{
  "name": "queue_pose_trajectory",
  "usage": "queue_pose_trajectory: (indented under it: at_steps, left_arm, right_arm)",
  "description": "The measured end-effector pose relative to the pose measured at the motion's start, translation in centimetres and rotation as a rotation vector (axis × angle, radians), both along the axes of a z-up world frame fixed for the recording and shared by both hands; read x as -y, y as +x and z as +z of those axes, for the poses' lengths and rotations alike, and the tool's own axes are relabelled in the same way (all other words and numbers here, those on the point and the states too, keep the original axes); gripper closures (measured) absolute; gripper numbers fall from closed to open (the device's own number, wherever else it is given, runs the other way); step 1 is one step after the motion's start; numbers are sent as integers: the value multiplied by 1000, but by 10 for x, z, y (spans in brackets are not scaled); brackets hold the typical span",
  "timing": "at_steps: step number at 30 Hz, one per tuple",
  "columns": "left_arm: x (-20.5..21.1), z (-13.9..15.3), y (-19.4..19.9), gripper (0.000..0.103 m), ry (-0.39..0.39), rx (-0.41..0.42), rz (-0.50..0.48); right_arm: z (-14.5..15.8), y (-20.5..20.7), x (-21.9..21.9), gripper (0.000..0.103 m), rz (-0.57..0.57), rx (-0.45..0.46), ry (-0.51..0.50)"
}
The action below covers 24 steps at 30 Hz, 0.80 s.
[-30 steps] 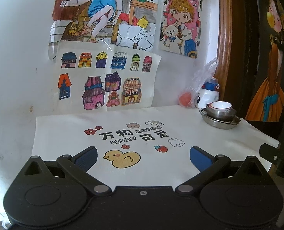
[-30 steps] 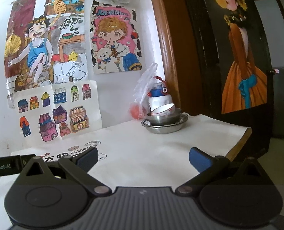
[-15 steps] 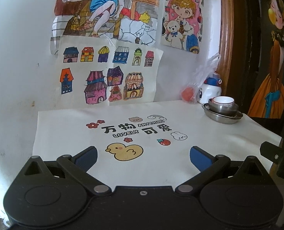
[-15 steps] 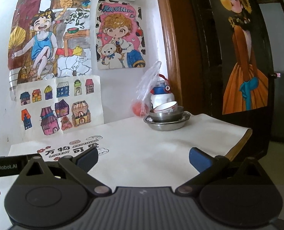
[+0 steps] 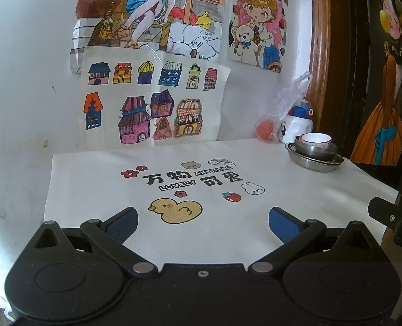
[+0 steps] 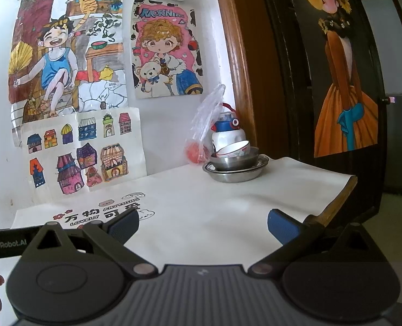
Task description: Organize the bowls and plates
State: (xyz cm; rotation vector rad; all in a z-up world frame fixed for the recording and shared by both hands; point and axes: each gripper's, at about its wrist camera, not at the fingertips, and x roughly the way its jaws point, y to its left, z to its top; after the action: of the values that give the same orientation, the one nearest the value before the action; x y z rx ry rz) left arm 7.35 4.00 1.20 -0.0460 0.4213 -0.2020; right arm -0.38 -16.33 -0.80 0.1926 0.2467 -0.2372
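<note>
Hovering low over the near edge of the tabletop, the left tool has its blue pads spread wide with nothing between them, and the right tool is spread and empty as well. Both point across the printed white cloth toward the dishes, which sit nested at the far corner, right of centre in both views: a white ceramic bowl tilted inside a steel bowl, itself resting in a steel plate. Nesting them keeps the pile compact against the wall, just beside a white bottle and a plastic bag. With both tools well apart from the stack, sorting looks either finished or not begun.
</note>
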Motion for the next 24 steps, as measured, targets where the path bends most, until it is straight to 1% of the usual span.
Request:
queue_pose_trajectory:
  at_steps: [24]
  left_arm:
    - [-1, 0, -4, 1, 0, 11, 3]
  right_arm:
    - [0, -4, -4, 0, -3, 15, 16]
